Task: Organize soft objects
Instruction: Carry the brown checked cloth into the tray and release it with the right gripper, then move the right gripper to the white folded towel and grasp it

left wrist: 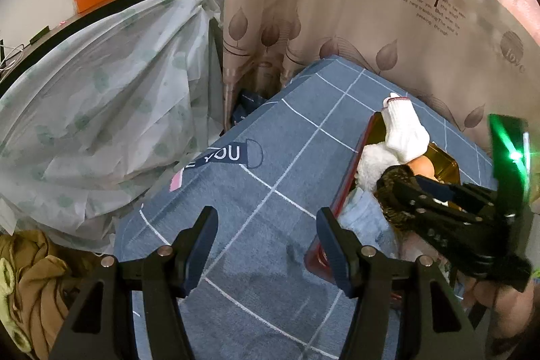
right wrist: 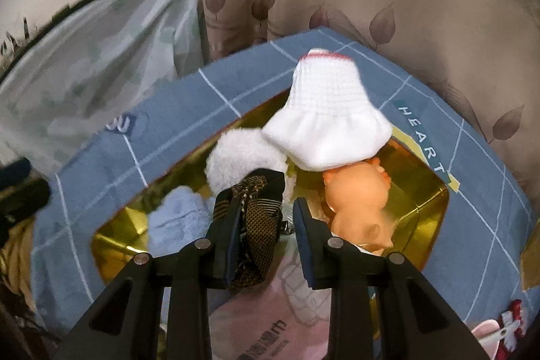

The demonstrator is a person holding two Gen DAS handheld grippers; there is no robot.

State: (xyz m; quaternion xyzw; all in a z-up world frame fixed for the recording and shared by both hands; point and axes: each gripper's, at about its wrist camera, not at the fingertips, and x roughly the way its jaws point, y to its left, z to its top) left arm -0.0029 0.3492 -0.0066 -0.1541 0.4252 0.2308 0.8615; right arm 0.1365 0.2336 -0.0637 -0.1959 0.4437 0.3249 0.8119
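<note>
A blue bedsheet (left wrist: 256, 191) with a thin white grid covers a raised surface. Printed on it in the left wrist view is a dark tag reading "YOU" (left wrist: 226, 154); in the right wrist view a teal strip reads "HEART" (right wrist: 423, 140). Behind hangs a beige curtain (left wrist: 371, 5) with brown leaves and the words "Romaic feelings" above smaller lines too blurred to read.

A gold box (right wrist: 425, 201) with a red outer wall sits on the sheet's right part and holds the soft things: a white sock (right wrist: 330, 120) with a red-trimmed cuff standing tallest, a fluffy white ball (right wrist: 243, 157) touching it on the left, a light blue cloth (right wrist: 179, 218) at the near left, and an orange rubber toy (right wrist: 357, 204) under the sock on the right. A pink packet (right wrist: 263, 319) with Chinese print lies at the box's near edge.

The right gripper (right wrist: 266, 218) is over the box, its jaws parted; a black-and-gold patterned cloth (right wrist: 256, 225) lies against the left finger only and does not touch the right one. The left gripper (left wrist: 266, 225) hangs above bare sheet just left of the box wall, jaws wide and holding nothing.

Left of the box the sheet is open up to its edge, where it drops beside a pale plastic cover (left wrist: 101, 110). A brown garment (left wrist: 30, 285) lies at the lower left.
</note>
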